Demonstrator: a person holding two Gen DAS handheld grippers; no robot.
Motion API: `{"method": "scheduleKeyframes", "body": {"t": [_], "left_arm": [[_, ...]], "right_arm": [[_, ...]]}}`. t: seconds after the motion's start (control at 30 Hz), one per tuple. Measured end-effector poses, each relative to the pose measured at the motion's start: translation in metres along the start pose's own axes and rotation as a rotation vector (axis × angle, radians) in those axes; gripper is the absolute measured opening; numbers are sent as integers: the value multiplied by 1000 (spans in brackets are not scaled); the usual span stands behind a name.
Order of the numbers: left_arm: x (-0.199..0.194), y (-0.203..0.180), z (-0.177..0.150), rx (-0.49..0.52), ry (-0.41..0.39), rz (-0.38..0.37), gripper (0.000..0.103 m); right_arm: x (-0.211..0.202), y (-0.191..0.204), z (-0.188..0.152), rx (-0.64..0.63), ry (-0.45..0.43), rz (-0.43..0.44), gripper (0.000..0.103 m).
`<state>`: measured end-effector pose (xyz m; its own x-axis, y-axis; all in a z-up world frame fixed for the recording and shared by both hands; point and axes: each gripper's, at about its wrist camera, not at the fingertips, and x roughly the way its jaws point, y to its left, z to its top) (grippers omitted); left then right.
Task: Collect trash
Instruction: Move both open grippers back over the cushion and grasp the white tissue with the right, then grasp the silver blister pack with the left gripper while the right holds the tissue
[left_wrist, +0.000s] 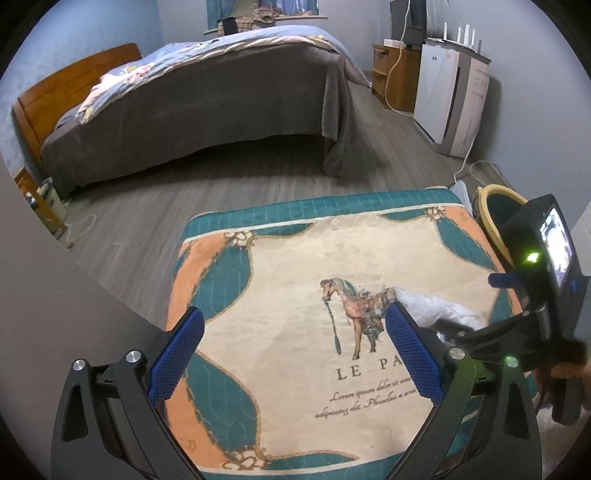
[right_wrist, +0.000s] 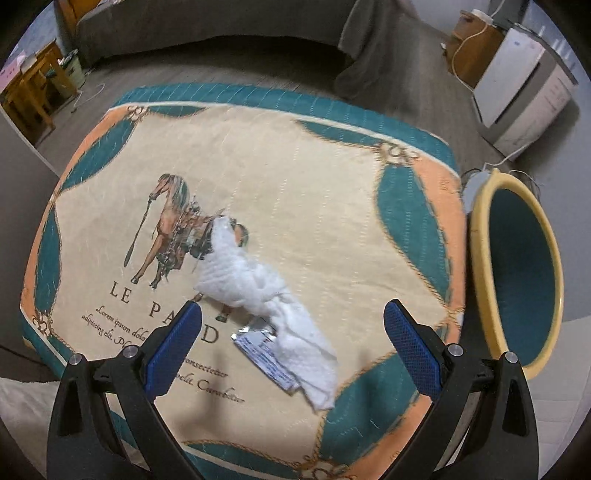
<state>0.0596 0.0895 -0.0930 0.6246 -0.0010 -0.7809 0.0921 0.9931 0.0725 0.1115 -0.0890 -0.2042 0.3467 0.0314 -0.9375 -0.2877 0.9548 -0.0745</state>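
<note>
Bedroom: quilted mat (right_wrist: 295, 155), white tissue (right_wrist: 258, 288) + wrapper (right_wrist: 264, 354) mid-mat, toward near edge. Bin (right_wrist: 517, 266) beside mat's right edge. Left gripper (left_wrist: 295, 350), right gripper (right_wrist: 291, 347) both spread, empty.

From the left wrist, the crumpled white tissue (left_wrist: 439, 308) at three o'clock is half hidden behind the blue-padded right finger (left_wrist: 412, 352) and the black right gripper (left_wrist: 448, 334). The printed lettering on the quilted horse-print cushion (left_wrist: 295, 387) is broken off by that same finger. From the right wrist, the small silver-and-blue wrapper (right_wrist: 264, 354) lies partly under the tissue, its print too blurred to read. The yellow-rimmed teal bin (right_wrist: 517, 273) hides its bottom.
</note>
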Motion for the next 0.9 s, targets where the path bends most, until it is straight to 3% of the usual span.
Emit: {"method": "scheduleKeyframes", "body": {"t": [0.13,0.23,0.37,0.47,0.6,0.8,0.9], "left_arm": [[4,-1,3,15,3,3,97],[8,-4,3,23,10,6,97],[13,-8,3,33,21,9,97],[16,-13,4,52,29,13,97],[18,-22,3,65,30,9,97],[25,-47,-9,71,37,-69,97],[32,-72,-19,120,55,-136,97]], "right_arm": [[10,3,3,2,23,20,93],[18,5,4,4,54,35,77],[25,3,5,16,98,91,32],[18,-4,7,17,92,97,14],[-4,-21,13,26,75,81,13],[-33,-64,9,38,79,7,13],[-28,-89,-2,116,87,47,13]]}}
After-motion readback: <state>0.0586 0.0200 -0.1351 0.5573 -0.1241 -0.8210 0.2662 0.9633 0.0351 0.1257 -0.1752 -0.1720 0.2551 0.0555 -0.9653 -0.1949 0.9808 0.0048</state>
